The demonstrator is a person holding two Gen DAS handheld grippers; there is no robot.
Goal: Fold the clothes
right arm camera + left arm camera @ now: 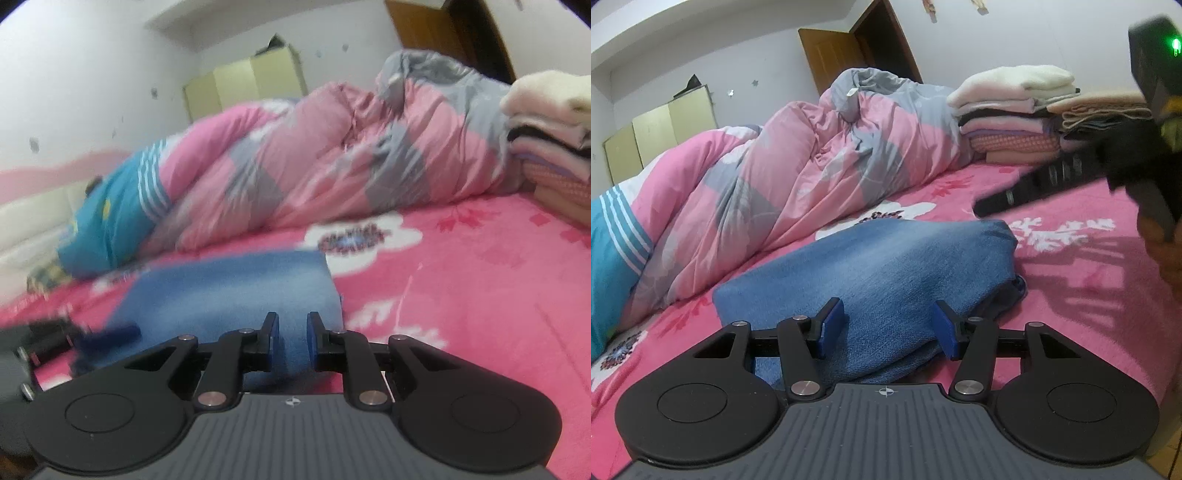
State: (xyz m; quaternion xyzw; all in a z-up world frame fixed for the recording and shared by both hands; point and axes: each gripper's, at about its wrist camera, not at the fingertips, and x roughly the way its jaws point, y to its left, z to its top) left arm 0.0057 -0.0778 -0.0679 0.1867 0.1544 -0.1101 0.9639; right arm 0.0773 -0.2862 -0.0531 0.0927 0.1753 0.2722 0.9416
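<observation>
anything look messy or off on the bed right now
Mostly the pink and grey quilt, heaped in a crumpled mound along the far side of the pink floral bedsheet. The folded blue denim jeans have some fabric poking out at the right edge. The stack of folded clothes looks tidy.

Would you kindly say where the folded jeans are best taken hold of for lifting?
Probably at the near edge of the folded jeans, coming in low from the front. The bundle lies flat on the pink sheet, its stacked layers ending there, so one pinch could catch them all.
</observation>
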